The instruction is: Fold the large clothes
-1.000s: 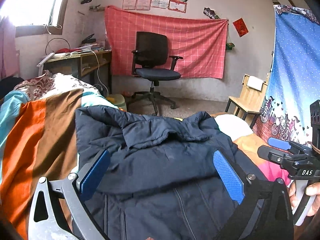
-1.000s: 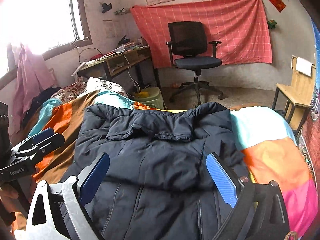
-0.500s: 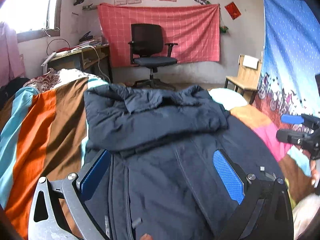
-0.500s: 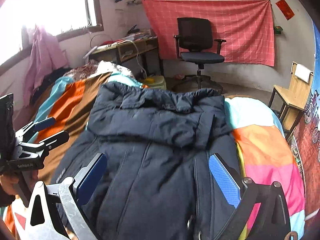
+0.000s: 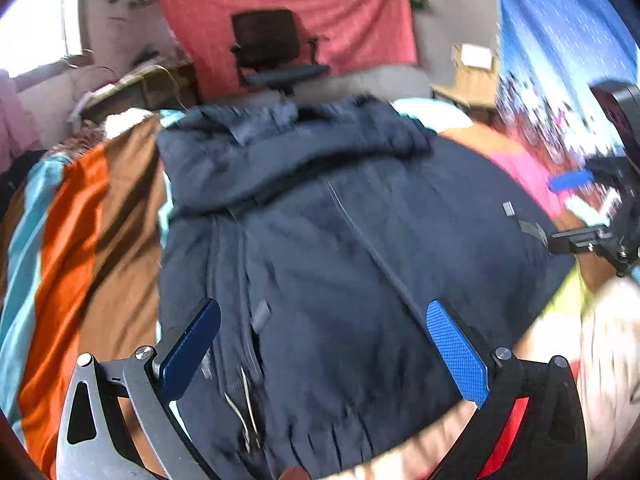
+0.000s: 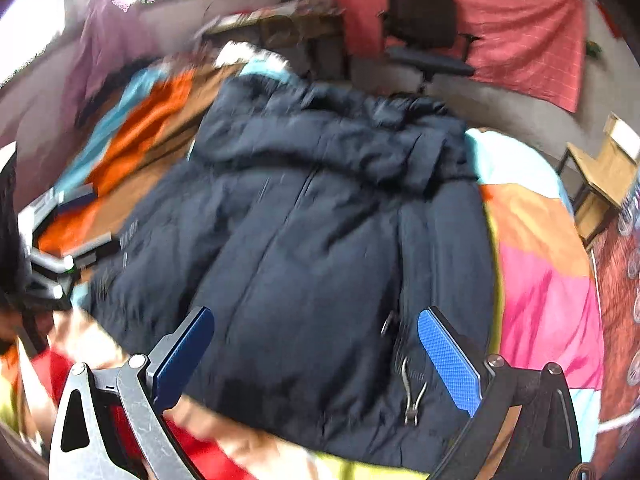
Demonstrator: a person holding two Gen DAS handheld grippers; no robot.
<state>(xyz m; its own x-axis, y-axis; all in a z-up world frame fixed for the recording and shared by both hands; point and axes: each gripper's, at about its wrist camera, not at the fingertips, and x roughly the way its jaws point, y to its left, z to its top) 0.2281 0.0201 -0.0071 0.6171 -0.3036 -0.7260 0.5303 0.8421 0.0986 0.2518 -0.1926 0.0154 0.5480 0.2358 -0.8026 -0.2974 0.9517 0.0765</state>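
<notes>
navy jacket (image 5: 340,248), flat, top folded

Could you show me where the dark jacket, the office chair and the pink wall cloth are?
dark jacket (image 5: 340,248): left wrist view, middle of its front.
office chair (image 6: 424,12): right wrist view, its backrest.
pink wall cloth (image 5: 360,12): left wrist view, right of the chair.

Both grippers have drawn back toward the jacket's (image 5: 340,248) hem. Its lower edge, previously out of view, now lies between each gripper's open fingers.
</notes>
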